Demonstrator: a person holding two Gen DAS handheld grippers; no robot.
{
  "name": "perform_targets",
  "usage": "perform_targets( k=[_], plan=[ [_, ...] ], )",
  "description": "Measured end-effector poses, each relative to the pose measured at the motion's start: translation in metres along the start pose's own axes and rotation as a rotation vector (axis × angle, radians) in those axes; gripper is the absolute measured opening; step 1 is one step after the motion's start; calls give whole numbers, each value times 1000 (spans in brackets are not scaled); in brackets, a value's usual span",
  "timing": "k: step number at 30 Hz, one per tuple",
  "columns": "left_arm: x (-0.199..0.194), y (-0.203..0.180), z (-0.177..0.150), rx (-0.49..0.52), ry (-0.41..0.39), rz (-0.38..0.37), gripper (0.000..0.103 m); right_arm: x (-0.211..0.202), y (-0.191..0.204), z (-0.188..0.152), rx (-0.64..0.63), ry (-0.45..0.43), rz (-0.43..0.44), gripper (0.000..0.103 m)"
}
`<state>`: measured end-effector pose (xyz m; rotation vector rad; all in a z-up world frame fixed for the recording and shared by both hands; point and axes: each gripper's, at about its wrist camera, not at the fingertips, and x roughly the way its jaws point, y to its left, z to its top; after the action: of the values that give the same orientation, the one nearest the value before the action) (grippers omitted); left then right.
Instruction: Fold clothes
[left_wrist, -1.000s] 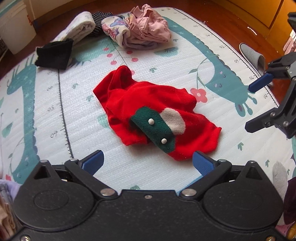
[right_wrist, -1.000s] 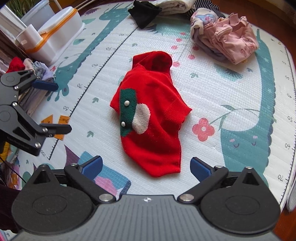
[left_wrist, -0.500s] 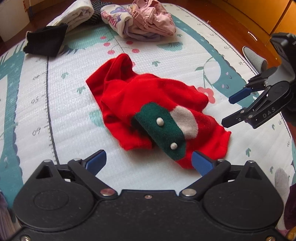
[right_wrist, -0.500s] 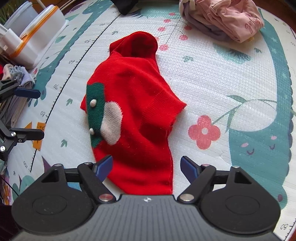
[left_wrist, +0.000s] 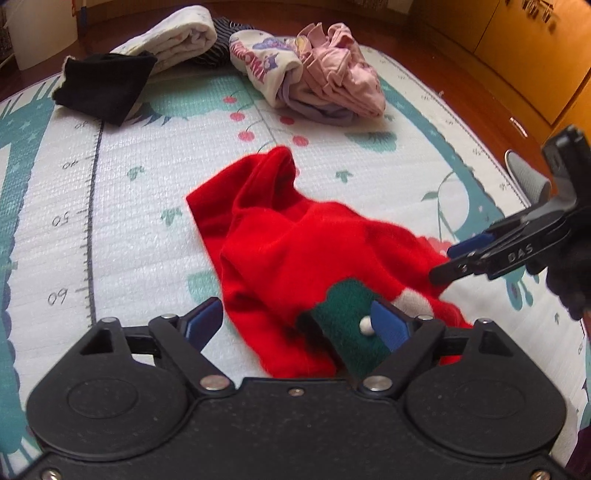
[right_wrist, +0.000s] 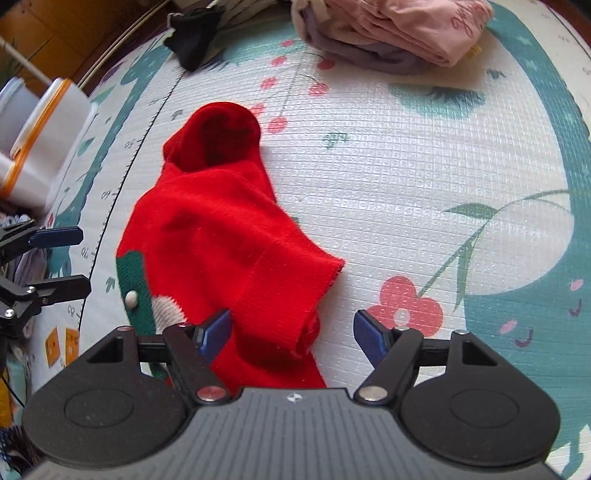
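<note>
A small red sweater (left_wrist: 295, 240) with a green and white patch (left_wrist: 347, 314) lies crumpled on the play mat (left_wrist: 147, 221). It also shows in the right wrist view (right_wrist: 221, 236). My left gripper (left_wrist: 295, 325) is open, low over the sweater's near edge, its right finger over the green patch. My right gripper (right_wrist: 291, 332) is open, its jaws either side of the sweater's hem and sleeve. From the left wrist view the right gripper (left_wrist: 461, 258) sits at the sweater's right edge. From the right wrist view the left gripper (right_wrist: 55, 258) is at the left.
Folded pink and lilac clothes (left_wrist: 317, 74), a cream roll (left_wrist: 173, 40) and a black garment (left_wrist: 103, 85) lie at the mat's far end. White bins with orange rims (right_wrist: 37, 136) stand left of the mat. A grey slipper (left_wrist: 528, 177) lies off the right edge.
Both grippers have moved forward and down to the sweater, which now fills more of each view. Both stay open. The sweater has not shifted.
</note>
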<state>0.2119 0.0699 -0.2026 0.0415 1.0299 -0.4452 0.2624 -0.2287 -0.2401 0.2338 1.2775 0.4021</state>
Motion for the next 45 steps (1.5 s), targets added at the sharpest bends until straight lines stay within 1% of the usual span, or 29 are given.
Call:
perform_targets(
  k=[1,2,3,4,5,6,7,8,9,11,12,16,18,20,22,24,27,30,32,33,36,38,40,41,42,43,44,45],
  plan=[
    [1,-1,2,4,-7,-4,88,3,-3,0,10,0,7,73],
    [3,-1,5,6,-13,-11,88,5,-4,0,18,1,17,70],
    [5,-2,7,7,-17,-18,88,6,-4,0,24,3,34,62],
    [6,-3,9,3,-17,-26,88,7,-4,-1,29,5,50,56],
    [8,-4,11,0,-17,-32,88,8,-4,-2,35,6,67,44],
    [9,-5,12,0,-16,-37,88,9,-4,-2,40,8,84,38],
    [10,-6,14,0,-16,-42,88,10,-3,-3,41,8,96,36],
    [10,-8,16,2,-17,-47,88,8,-1,-4,32,2,103,29],
    [10,-9,17,3,-17,-54,88,5,1,-4,22,-12,110,24],
    [7,-10,19,0,-13,-75,88,-4,10,-7,-28,-61,102,19],
    [6,-10,20,0,-11,-87,88,-10,16,-10,-66,-87,97,15],
    [-6,-5,20,5,-10,-134,88,-35,51,-23,-275,-187,88,14],
    [-13,2,18,-14,-13,-151,88,-47,69,-29,-378,-234,88,14],
    [-20,12,18,-44,-9,-164,88,-56,90,-38,-483,-254,121,14],
    [-26,22,17,-77,-9,-163,88,-59,115,-47,-594,-249,163,14],
    [-33,34,18,-135,-13,-175,88,-57,140,-57,-703,-237,204,14],
    [-38,43,19,-203,-17,-188,88,-48,169,-69,-800,-202,259,14],
    [-38,42,17,-194,-9,-174,88,-42,193,-86,-883,-166,303,12],
    [-31,39,13,-189,19,-164,88,-39,206,-98,-929,-135,331,9],
    [-27,38,11,-184,34,-158,88,-38,211,-104,-949,-115,347,8],
    [-17,33,2,-152,61,-138,88,-33,222,-119,-994,-40,397,8],
    [-12,31,-3,-129,75,-118,88,-34,220,-123,-995,-18,401,8],
    [-9,33,-7,-112,87,-95,88,-35,207,-115,-931,-13,393,10],
    [-8,34,-8,-104,93,-84,88,-35,195,-107,-879,-15,379,11],
    [-6,34,-10,-101,101,-78,88,-35,183,-98,-825,-22,355,20],
    [-4,34,-12,-102,112,-75,88,-35,169,-88,-769,-38,315,25],
    [-1,35,-15,-103,124,-72,88,-34,155,-77,-707,-58,269,34],
    [1,34,-18,-103,136,-70,88,-32,140,-63,-637,-87,208,37]
  ],
)
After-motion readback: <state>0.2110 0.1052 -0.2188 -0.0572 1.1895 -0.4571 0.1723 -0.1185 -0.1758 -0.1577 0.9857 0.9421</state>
